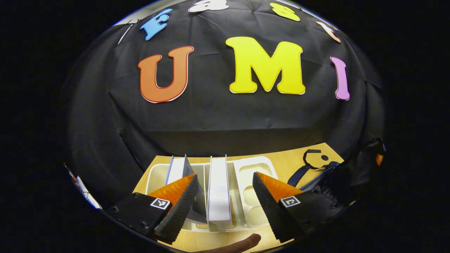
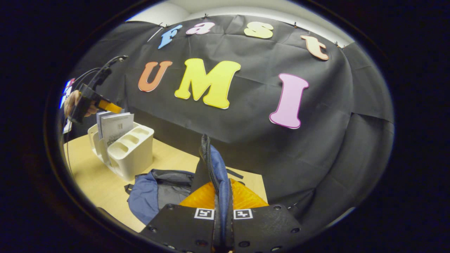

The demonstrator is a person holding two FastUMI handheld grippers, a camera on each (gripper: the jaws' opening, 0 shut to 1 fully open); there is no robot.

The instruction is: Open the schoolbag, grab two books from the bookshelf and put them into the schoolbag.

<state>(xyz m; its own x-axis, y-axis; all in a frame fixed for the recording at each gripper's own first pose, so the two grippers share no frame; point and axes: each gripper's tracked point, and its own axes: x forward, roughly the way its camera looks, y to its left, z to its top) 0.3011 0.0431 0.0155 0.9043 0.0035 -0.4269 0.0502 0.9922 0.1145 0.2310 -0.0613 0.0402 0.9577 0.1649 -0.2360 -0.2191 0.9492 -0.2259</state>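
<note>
- The left gripper (image 1: 223,196) hangs above the bookshelf (image 1: 258,165), a pale slotted rack low in the centre of the left gripper view. Its jaws are spread wide and press on nothing.
- A white book (image 1: 218,188) stands upright in a slot, directly between the two spread fingers and clear of both. Judgement: the jaws are lined up to straddle this book for a grab.
- A second book (image 1: 179,168) stands just left of it, leaning slightly, partly behind the left finger. Contact there cannot be told.
- In the right gripper view the same rack (image 2: 135,154) sits at left of frame on the desk (image 2: 95,179), with books (image 2: 116,128) upright in it and the other gripper (image 2: 105,104) above them, a hand (image 2: 70,103) behind it.
- The right gripper (image 2: 222,196) is clenched on a raised edge of the schoolbag (image 2: 158,191), a blue and grey bag lying on the desk at lower centre of the right gripper view. A zipped flap (image 2: 211,165) rises upright from between the closed jaws.
- Judgement: the flap is held up to keep the bag's mouth open and steady for loading.
- No book is seen in the bag; both books remain at the rack.
- In the left gripper view the bag's strap (image 1: 311,160) lies on the desk (image 1: 288,158) at right of frame.
</note>
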